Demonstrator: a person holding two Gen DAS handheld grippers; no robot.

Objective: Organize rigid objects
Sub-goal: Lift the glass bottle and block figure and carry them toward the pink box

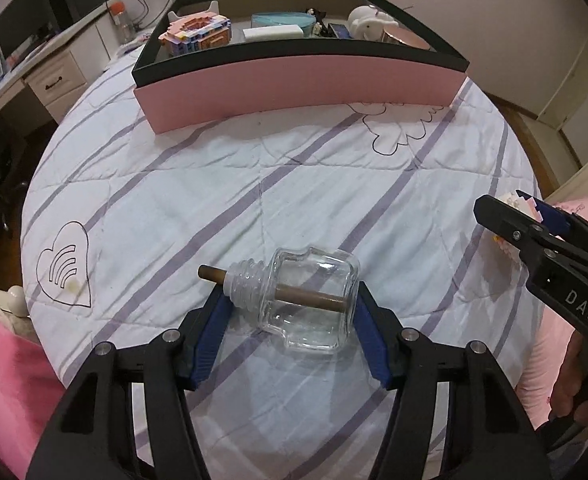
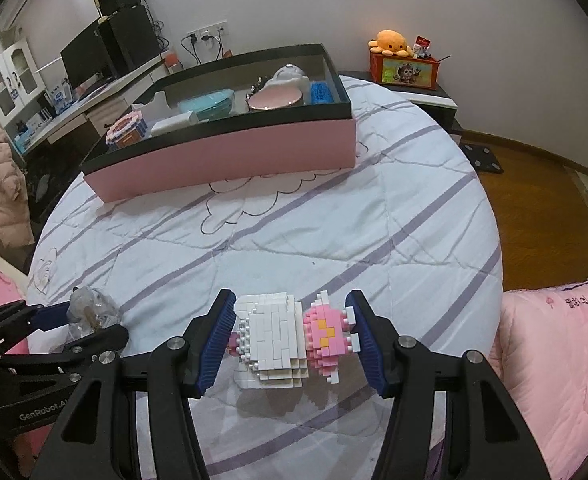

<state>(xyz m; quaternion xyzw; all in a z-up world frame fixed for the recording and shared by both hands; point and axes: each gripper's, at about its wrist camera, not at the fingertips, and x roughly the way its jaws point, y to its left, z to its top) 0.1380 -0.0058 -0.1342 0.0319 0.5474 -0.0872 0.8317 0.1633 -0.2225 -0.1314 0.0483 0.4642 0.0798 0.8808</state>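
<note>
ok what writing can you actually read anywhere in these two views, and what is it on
"DAS": white letters on the black body of the right gripper, cut off by the picture's edge.
"GenRobot.AI": white print on the black body of the left gripper, last letters partly hidden.
Pink quilt: embroidered characters along its top edge, too distorted to read.
Orange box: cartoon picture, any text too small.

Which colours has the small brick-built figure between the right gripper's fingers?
The small brick-built figure is mostly white, with a pink part bearing yellow bricks; the right wrist view shows it best.
</note>
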